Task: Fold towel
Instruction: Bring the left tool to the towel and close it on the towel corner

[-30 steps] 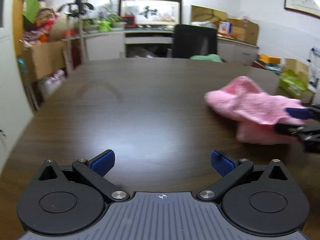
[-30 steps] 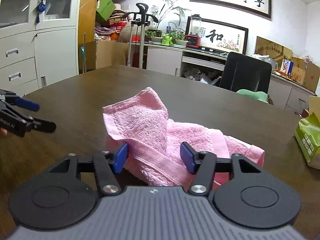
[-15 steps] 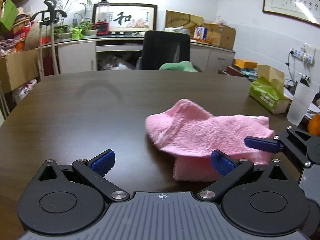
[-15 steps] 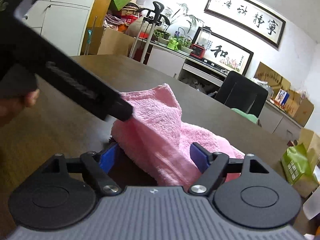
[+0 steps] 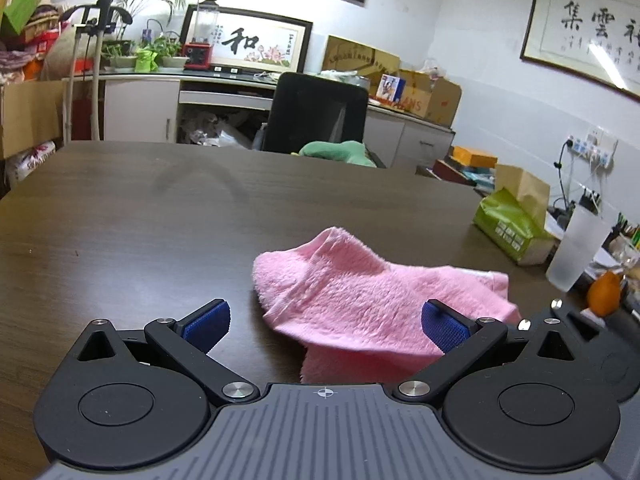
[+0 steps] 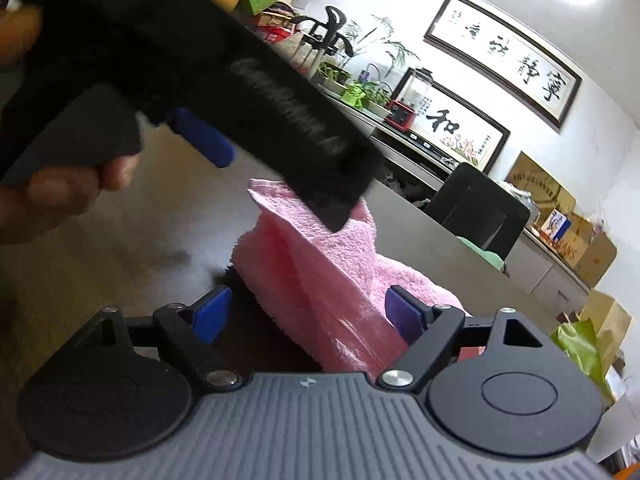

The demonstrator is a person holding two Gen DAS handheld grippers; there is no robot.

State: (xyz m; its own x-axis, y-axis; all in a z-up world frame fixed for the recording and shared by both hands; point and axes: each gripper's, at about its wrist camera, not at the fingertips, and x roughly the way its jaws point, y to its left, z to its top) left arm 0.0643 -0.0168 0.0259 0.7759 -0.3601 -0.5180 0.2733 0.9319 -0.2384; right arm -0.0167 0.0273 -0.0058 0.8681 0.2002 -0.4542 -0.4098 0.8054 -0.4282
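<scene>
Pink towel (image 5: 360, 300) bunched on wooden table (image 5: 140, 220), between wide-apart jaws of both left gripper (image 5: 324, 322) and right gripper (image 6: 308, 312).

Towel (image 5: 360, 300): lies crumpled on the table (image 5: 140, 220), right of centre, between the wide-apart fingers of the left gripper (image 5: 325, 322). Right gripper (image 6: 306, 314): also straddles the towel, apparently not clamping it. Bag (image 5: 510, 224) and cup (image 5: 576, 248): right of towel, at the table edge. Chair (image 5: 316, 114): behind the table.

A framed picture (image 5: 256, 46) on the far wall reads "和". A wall scroll (image 6: 504, 58) reads "寧靜" plus smaller characters. A cardboard box (image 5: 416, 98) shows "ANS".
</scene>
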